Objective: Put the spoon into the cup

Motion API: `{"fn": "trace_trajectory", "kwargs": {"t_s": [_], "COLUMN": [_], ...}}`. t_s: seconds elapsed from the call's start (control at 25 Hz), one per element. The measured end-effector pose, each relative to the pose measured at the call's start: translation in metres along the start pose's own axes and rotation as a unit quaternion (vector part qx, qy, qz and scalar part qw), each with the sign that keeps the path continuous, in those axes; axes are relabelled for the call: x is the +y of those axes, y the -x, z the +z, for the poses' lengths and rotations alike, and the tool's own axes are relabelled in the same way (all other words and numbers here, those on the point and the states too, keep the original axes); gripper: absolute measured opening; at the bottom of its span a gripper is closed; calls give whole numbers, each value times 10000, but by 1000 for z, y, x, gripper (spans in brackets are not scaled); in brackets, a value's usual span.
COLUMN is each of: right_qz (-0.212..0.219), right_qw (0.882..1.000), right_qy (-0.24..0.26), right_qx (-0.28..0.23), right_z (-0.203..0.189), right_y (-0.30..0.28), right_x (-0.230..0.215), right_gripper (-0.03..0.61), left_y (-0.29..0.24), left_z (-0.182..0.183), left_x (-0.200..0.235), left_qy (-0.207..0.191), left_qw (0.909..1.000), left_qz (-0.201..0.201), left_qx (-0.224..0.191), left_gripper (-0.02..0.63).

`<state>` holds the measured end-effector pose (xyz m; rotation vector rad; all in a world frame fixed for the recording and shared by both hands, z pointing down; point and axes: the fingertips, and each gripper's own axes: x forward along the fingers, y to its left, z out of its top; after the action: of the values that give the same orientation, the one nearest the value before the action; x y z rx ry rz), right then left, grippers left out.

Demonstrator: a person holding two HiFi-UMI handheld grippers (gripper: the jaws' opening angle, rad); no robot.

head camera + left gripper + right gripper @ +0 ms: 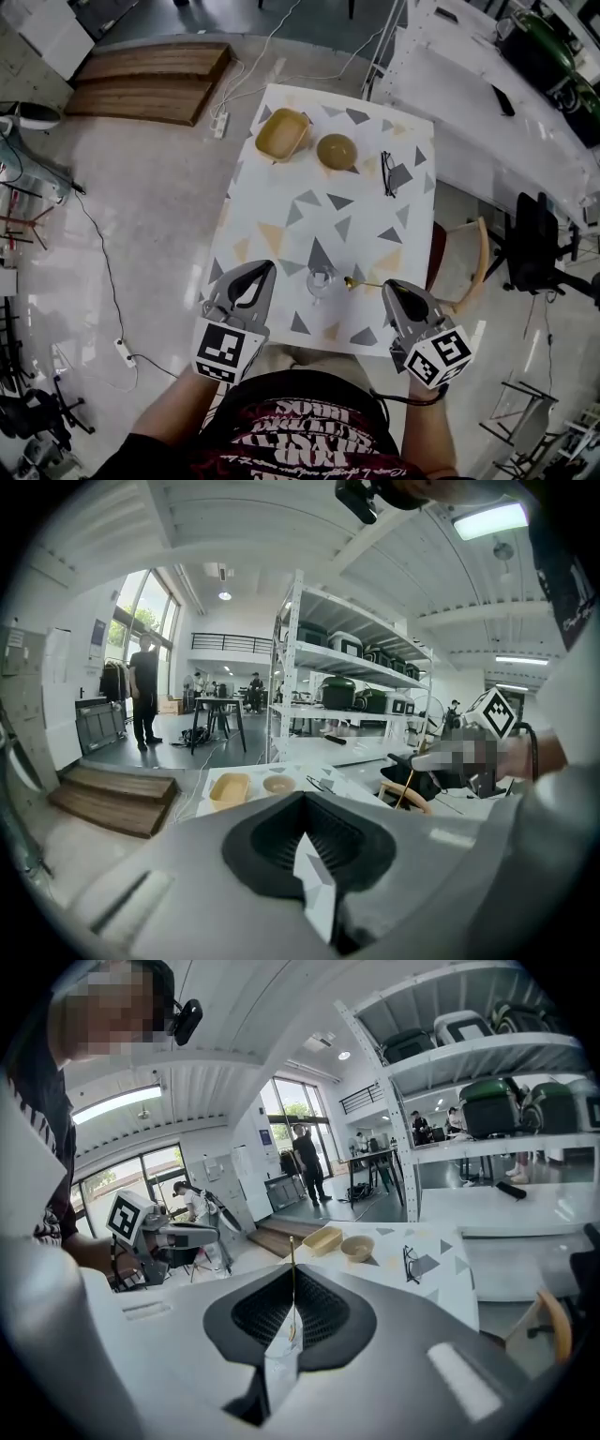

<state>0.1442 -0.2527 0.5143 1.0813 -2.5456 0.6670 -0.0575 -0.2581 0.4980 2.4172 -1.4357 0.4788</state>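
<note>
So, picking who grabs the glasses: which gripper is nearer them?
Right. The right gripper is straight below the glasses in the head view; the left gripper is farther, below and leftward.

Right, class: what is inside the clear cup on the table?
Nothing shows inside the cup: it looks empty, though it is small in the head view. The spoon is outside, beside it, held by the right gripper. Each gripper's own body covers the cup in its view.

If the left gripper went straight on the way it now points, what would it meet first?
Probably the bare table top, left of the glass cup; the left gripper points forward and down. Depth is unclear.
</note>
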Motion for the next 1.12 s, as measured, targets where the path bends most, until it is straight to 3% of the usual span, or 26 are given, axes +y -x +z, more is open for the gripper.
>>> {"fn": "trace_trajectory", "kwargs": {"t_s": [0.44,1.12], "right_qz": [321,467], "right_qw": [9980,9940], "right_qy": [-464,-721], "right_qx": [292,684], "right_z": [-46,-97], "right_y": [-40,-88], "right_x": [-2,-10], "right_gripper": [34,35], "left_y": [-14,-48], "left_z": [-24,-75], "left_x": [4,7], "left_qy": [87,355], "left_qw": [9995,9964], "left_qz": [-6,-22], "left_qx": [288,765], "left_gripper": [1,1]}}
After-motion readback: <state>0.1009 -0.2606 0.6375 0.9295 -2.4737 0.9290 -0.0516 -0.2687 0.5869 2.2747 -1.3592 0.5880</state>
